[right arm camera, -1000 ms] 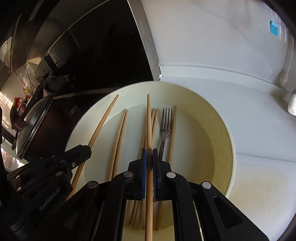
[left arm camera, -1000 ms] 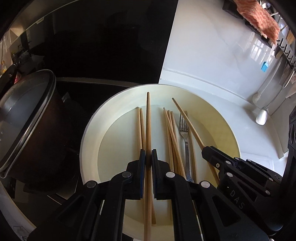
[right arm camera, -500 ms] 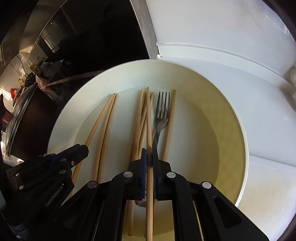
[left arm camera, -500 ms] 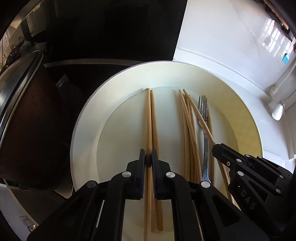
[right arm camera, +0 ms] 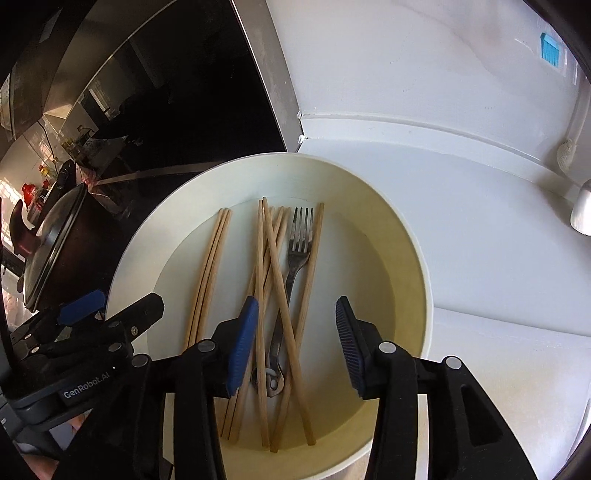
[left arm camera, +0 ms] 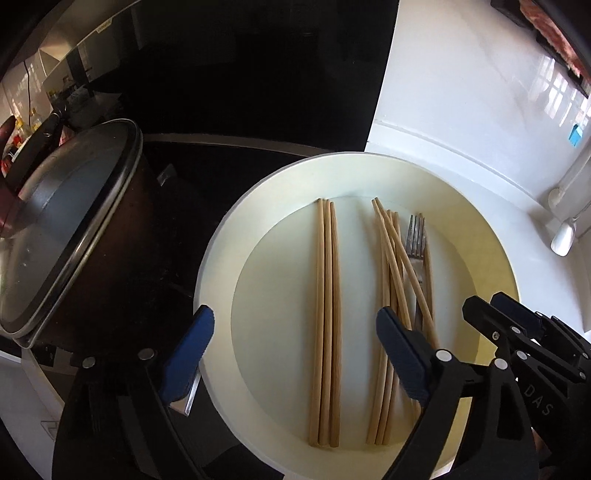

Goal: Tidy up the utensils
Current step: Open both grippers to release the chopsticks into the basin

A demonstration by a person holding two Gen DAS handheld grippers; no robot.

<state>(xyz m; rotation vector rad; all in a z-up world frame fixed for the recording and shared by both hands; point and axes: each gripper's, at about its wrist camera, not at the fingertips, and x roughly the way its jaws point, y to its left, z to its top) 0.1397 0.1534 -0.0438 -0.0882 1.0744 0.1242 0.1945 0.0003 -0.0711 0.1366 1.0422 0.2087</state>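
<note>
From the left wrist, three chopsticks (left arm camera: pixel 325 317) lie side by side lengthwise in the white basin (left arm camera: pixel 218 266); the left gripper (left arm camera: pixel 295 350) gapes wide, empty. From the right wrist, crossed chopsticks (right arm camera: pixel 273 295) cover a fork (right arm camera: pixel 295 258), tines toward the far rim; the right gripper (right arm camera: pixel 295 343) hangs open above them, on a white counter (right arm camera: pixel 498 258).

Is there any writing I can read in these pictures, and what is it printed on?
"GenRobot.AI": on the black body of the left hand-held gripper, seen from the right wrist view.
"DAS": on the black body of the right hand-held gripper, seen from the left wrist view; more letters may be hidden.
A small label on the metal strip above the black panel: too small and blurred to read.
</note>
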